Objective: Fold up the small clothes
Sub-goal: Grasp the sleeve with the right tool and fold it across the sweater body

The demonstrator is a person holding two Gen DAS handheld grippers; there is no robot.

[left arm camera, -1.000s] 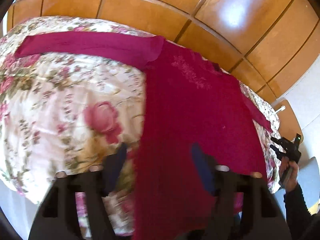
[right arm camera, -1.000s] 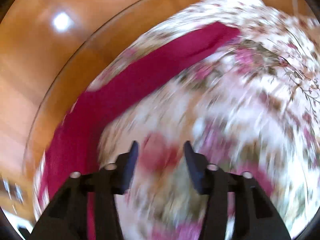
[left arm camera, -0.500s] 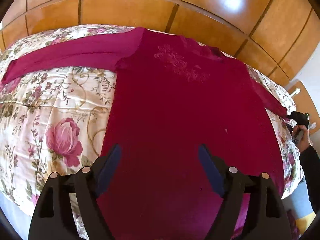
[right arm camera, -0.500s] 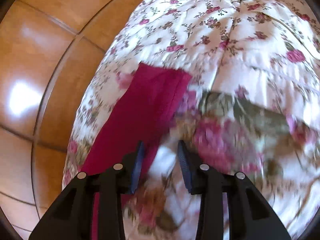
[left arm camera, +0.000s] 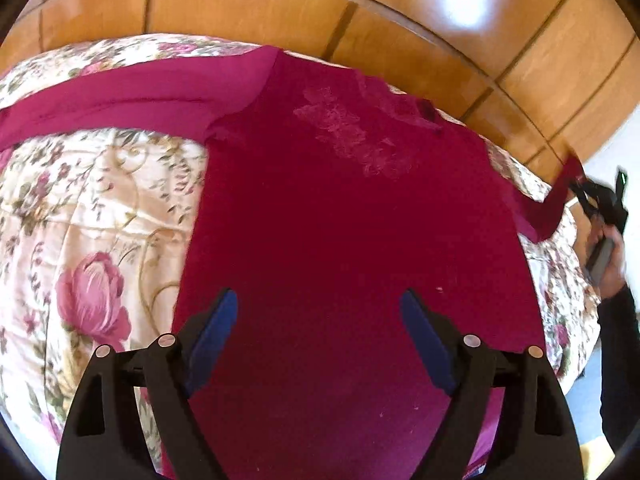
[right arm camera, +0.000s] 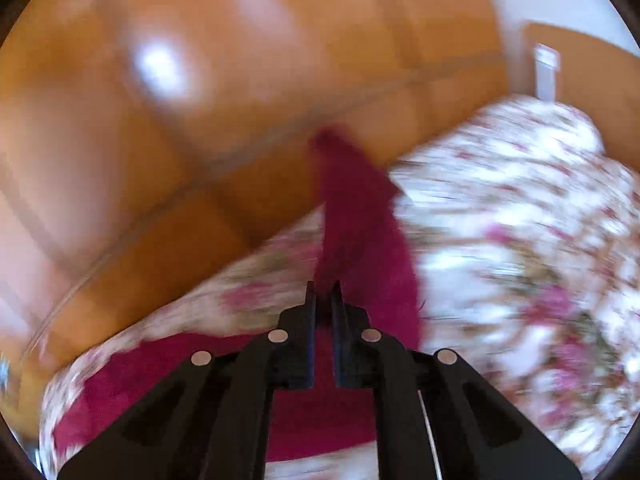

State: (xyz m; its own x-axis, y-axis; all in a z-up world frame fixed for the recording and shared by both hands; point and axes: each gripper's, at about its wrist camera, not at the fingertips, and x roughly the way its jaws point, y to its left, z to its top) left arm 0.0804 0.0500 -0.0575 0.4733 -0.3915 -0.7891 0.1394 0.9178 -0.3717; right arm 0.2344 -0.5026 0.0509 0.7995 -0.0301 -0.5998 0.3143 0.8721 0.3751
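A dark red long-sleeved top (left arm camera: 340, 220) lies spread flat on a floral quilt (left arm camera: 92, 216), its left sleeve (left arm camera: 132, 100) stretched out to the left. My left gripper (left arm camera: 318, 304) hovers open over the lower body of the top, with nothing between its blue pads. At the right edge of the left wrist view, my right gripper (left arm camera: 576, 184) lifts the end of the right sleeve (left arm camera: 556, 204) off the quilt. In the blurred right wrist view, the right gripper (right arm camera: 323, 292) is shut on that red sleeve (right arm camera: 360, 224), which hangs up in front of it.
A glossy wooden headboard (left arm camera: 360, 12) runs behind the quilt. A person's hand and dark sleeve (left arm camera: 616, 292) hold the right gripper past the bed's right edge. A wooden nightstand (right arm camera: 592, 68) and white wall stand at the far right.
The right gripper closed on the end of the right sleeve and raised it off the quilt. The left gripper shifted right over the top's body and its jaws spread wider.
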